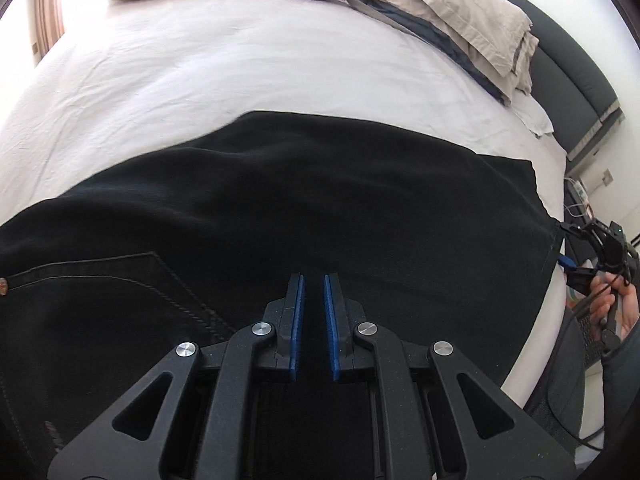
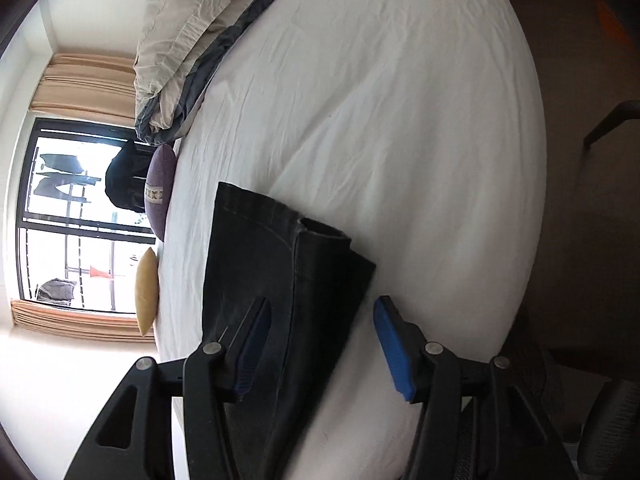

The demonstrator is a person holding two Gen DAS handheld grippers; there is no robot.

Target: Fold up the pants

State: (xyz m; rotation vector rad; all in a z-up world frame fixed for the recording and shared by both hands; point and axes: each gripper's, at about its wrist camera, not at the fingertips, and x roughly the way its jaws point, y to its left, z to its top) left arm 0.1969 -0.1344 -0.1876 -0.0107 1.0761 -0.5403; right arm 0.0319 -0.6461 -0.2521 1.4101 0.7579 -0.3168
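Black pants are lying spread across the white bed, a back pocket showing at the waist end and the leg hems reaching the mattress edge. The left gripper is sitting low over the cloth with its jaws nearly closed, seemingly pinching a fold. The right gripper is standing open, the hem lying loose between its fingers. The denim looks thick, soft and floppy, fairly heavy, not slippery; taking hold at the seamed hem and waistband is probably surest.
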